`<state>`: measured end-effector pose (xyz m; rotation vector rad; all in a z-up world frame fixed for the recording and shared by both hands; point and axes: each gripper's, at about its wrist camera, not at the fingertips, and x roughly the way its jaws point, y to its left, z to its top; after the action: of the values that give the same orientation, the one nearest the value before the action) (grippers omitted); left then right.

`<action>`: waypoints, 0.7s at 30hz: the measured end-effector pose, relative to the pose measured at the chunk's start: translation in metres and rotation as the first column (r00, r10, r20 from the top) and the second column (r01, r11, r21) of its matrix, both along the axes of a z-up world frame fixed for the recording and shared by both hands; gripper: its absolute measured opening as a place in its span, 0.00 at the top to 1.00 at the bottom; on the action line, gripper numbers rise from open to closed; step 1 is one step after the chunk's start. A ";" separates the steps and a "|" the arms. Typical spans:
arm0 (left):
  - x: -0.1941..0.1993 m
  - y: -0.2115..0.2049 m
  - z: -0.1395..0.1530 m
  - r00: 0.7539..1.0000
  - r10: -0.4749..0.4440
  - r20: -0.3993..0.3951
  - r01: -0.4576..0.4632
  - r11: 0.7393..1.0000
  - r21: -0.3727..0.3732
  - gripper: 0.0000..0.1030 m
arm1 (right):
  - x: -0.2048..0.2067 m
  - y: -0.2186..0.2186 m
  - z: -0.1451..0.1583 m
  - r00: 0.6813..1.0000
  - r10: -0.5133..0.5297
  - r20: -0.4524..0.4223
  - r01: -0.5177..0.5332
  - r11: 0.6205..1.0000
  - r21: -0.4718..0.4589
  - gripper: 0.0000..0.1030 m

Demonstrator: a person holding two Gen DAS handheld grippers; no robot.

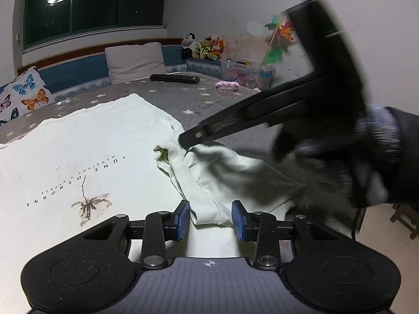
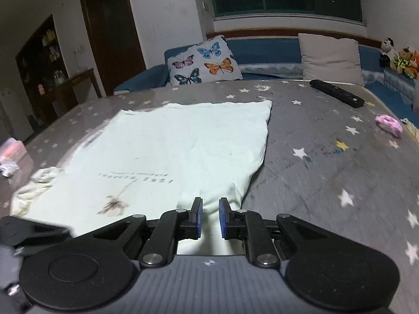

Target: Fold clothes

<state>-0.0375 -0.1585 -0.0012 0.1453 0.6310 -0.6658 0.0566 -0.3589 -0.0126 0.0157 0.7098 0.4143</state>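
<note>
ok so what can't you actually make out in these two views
- Right gripper: motion-blurred in the left wrist view; whether it pinches the sleeve is unclear.
- Print on the shirt: smeared, unreadable in the right wrist view.
- Left gripper: cloth between its pads, contact unclear.

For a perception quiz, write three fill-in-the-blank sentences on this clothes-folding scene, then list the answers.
1. The white shirt lies on a grey bedspread printed with ____.
2. The pillow behind the shirt shows colourful ____.
3. The left tongs straddle the shirt's bunched ____, their pads apart.
4. The long black remote lies in front of a plain ____ cushion.

Answers: stars; butterflies; sleeve; grey
</note>
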 end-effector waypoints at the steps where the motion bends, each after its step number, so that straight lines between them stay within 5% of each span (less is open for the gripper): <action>1: -0.001 0.000 0.000 1.000 -0.002 -0.001 0.002 1.000 -0.001 0.63 | 0.007 0.003 -0.006 1.000 -0.009 -0.010 0.009 1.000 -0.020 0.88; 11: 0.001 0.000 -0.001 1.000 -0.023 -0.014 0.023 0.999 -0.025 0.64 | 0.026 -0.006 0.002 0.993 -0.116 0.009 0.115 0.992 0.052 0.88; 16: 0.001 0.001 -0.001 1.000 -0.026 -0.018 0.025 0.999 -0.035 0.64 | 0.051 0.004 -0.011 0.988 -0.155 0.021 0.156 0.985 -0.074 0.88; 21: 0.000 0.004 -0.001 0.999 -0.025 -0.021 0.024 0.999 -0.041 0.64 | 0.056 -0.007 -0.012 0.979 -0.203 0.031 0.205 0.975 -0.082 0.87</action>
<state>-0.0375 -0.1541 -0.0024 0.1087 0.6365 -0.7045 0.1122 -0.3660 -0.0242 0.0038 0.6958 0.1868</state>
